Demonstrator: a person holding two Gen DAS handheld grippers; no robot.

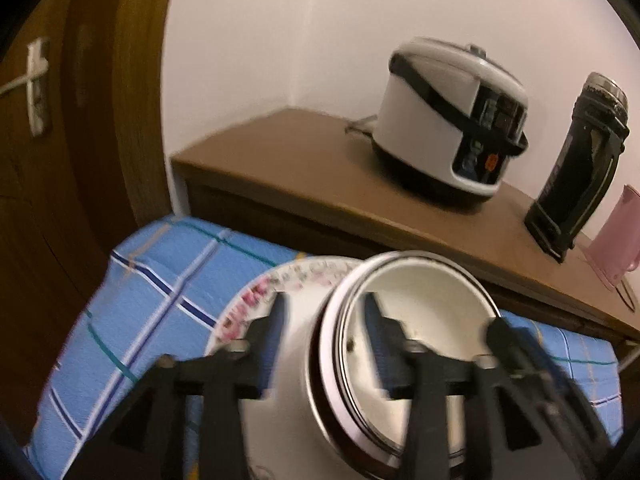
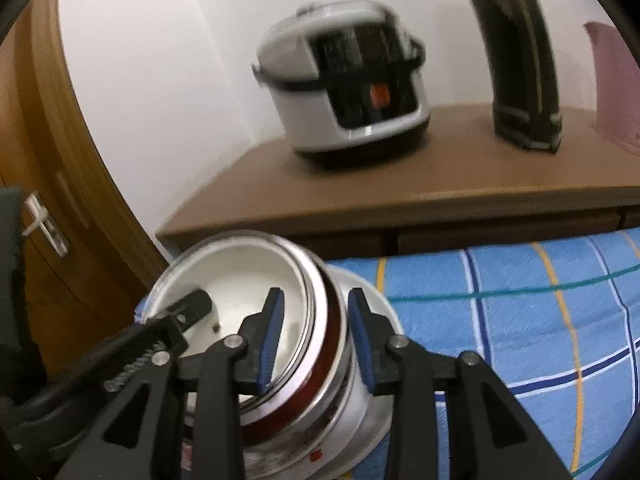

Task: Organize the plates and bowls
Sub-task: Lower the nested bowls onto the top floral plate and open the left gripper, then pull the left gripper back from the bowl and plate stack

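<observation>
A stack of nested white bowls (image 1: 420, 300) with a red-brown band and metal rims stands on a floral plate (image 1: 296, 276) on the blue checked bed sheet. My left gripper (image 1: 326, 316) is open, one finger outside the stack's wall and one inside, and its pads stand off the wall. In the right wrist view the same bowls (image 2: 248, 272) sit on the plate (image 2: 376, 300). My right gripper (image 2: 316, 316) straddles the opposite wall with its blue pads slightly apart from it. A left finger (image 2: 196, 304) shows inside the bowl.
The bed sheet (image 1: 160, 280) stretches left and right. Behind it stands a brown wooden cabinet (image 1: 300, 160) with a white rice cooker (image 1: 448, 120), a black flask (image 1: 580, 160) and a pink jug (image 1: 616, 240). A wooden door (image 1: 60, 160) is at the left.
</observation>
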